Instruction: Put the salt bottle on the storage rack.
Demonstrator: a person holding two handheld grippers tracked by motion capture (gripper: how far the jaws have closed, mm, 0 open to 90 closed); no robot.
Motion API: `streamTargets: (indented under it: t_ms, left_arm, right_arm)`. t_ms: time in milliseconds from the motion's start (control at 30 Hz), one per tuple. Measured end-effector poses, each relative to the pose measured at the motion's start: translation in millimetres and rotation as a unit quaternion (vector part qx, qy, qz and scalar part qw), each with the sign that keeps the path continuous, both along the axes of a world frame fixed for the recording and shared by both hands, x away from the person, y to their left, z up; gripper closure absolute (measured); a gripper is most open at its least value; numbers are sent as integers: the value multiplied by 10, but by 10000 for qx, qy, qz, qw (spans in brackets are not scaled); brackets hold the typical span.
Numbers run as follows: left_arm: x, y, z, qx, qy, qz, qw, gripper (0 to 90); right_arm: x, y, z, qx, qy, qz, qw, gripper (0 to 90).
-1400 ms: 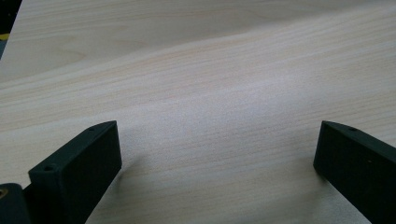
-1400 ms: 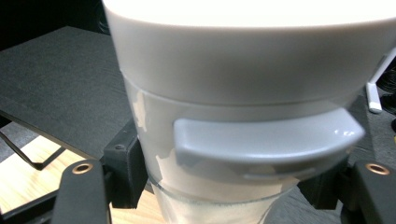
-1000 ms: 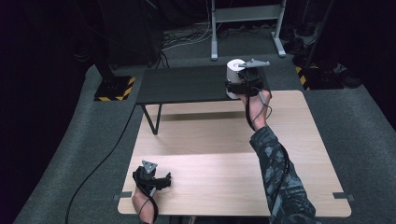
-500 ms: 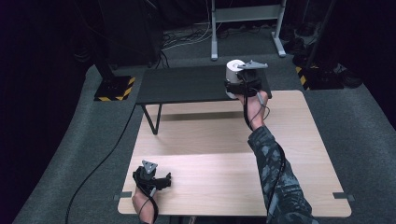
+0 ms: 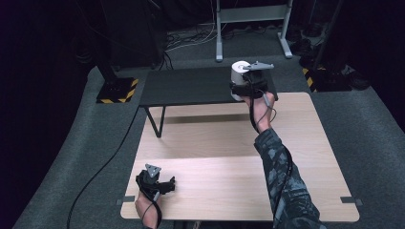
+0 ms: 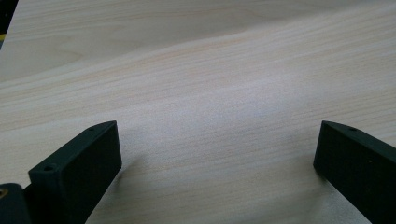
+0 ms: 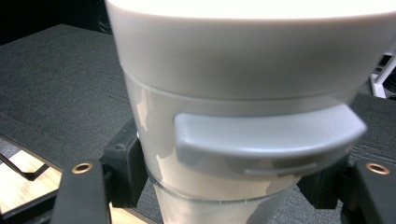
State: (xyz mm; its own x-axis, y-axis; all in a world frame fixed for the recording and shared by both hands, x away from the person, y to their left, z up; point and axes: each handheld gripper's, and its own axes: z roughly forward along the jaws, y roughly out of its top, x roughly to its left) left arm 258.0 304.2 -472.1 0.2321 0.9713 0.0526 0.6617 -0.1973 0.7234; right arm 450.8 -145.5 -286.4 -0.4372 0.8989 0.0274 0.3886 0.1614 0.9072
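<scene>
1. Left hand-held gripper (image 5: 167, 183) – rests low at the near left corner of the light wooden worktop (image 5: 205, 157). In the left gripper view its jaws stand wide apart over bare wood, nothing between them: released. Best left parked there, out of the way; it is well apart from the work.

2. Dark raised shelf (image 5: 191, 86) – a black platform on thin legs at the far edge of the worktop. Its surface looks flat and matte, so the container should sit steadily once fully on it. I judge the step in hand to be setting the container down on this shelf, or lifting it from there – the frames do not settle which.

3. White container (image 5: 237, 71) – a lidded cup-like jar with a grey tab on its front (image 7: 268, 135), standing upright at the right end of the shelf, near the front edge.

4. Right hand-held gripper (image 5: 244, 90) – clenched on the container; in the right gripper view the jaws press the lower body on either side, below the tab.

5. To do it well:
   - keep the container upright, no tilt;
   - if placing, confirm that the base sits wholly on the shelf, back from the edge, before easing the jaws;
   - open slowly, then withdraw straight back toward the person so that the jaws do not catch the tab;
   - if lifting, rise vertically first.
</scene>
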Motion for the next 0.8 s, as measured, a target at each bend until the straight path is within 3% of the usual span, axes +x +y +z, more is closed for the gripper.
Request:
streamTargets:
  t_ms: [167,233,300,433,633,767,800]
  left_arm:
    - [3,5,1,-11,7,-5,10000,3]
    - [3,6,1,-9,8,-7,10000,3]
    - [3,5,0,-10,7,-8,10000,3]
    - [5,8,1,-12,10,-13,10000,3]
    - [8,12,3,-20,21,-12,10000,3]
    - [9,14,4,-29,28,-10,10000,3]
    - [9,14,4,-29,28,-10,10000,3]
  right_arm:
    - [15,-12,18,1,42,30,10000,278]
    - [22,-38,15,63,73,73,9999,88]
    - [-13,-19,26,-57,58,36,10000,0]
    - [-18,-71,65,-144,205,250,9994,0]
    - [-243,-208,50,-212,207,282,9992,0]
    - [-560,-433,-99,-266,100,262,9993,0]
    - [-560,-433,-99,-266,100,262,9993,0]
